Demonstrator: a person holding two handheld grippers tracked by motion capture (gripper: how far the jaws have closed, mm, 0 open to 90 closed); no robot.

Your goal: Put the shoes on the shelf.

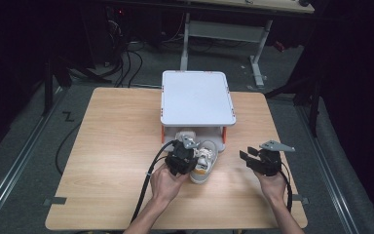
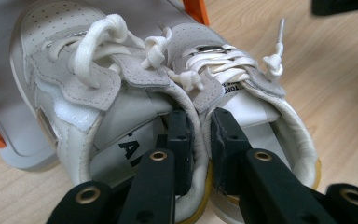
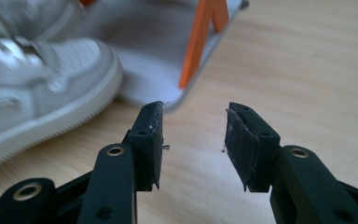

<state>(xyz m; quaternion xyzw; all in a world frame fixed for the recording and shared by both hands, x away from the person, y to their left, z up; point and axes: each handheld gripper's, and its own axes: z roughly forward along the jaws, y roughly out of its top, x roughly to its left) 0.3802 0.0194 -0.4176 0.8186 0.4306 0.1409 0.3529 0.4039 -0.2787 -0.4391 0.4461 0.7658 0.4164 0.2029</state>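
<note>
Two white and grey sneakers stand side by side at the front of a small rack, toes pointing under it. In the left gripper view my left gripper (image 2: 203, 140) is shut on their touching inner collars, one jaw inside the left sneaker (image 2: 70, 93), the other inside the right sneaker (image 2: 265, 112). From above, the left gripper (image 1: 182, 157) covers much of the pair of sneakers (image 1: 205, 168). My right gripper (image 1: 251, 157) hovers open a little to the right, with nothing between its jaws (image 3: 193, 140). A sneaker (image 3: 42, 93) shows blurred at its left.
A white two-level rack (image 1: 197, 97) with orange legs (image 3: 200, 42) stands at the table's middle back; its lower plate (image 3: 144, 51) lies under the sneakers' toes. Bare wood (image 1: 117, 146) spreads left, right and in front. A cable (image 1: 148, 180) trails from the left gripper.
</note>
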